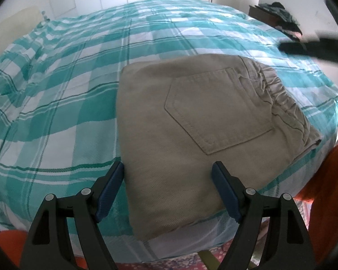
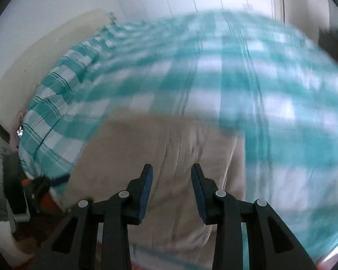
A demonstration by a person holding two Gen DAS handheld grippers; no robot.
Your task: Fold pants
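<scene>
Beige pants [image 1: 191, 121] lie folded into a compact rectangle on the bed, back pocket up, elastic waistband at the right. My left gripper [image 1: 169, 168] is open and empty, its jaws wide apart above the near edge of the pants. My right gripper [image 2: 171, 168] is open and empty over the pants [image 2: 169, 146]; its view is blurred by motion. It also shows as a dark blurred shape at the right of the left wrist view [image 1: 313, 47].
A teal and white checked bedspread [image 1: 78, 78] covers the bed. A dark clothes pile [image 1: 279, 15] sits on a stand at the far right. A cream headboard [image 2: 33, 63] is at the left. White wardrobe doors stand behind. An orange sleeve [image 1: 326, 180] is at the right.
</scene>
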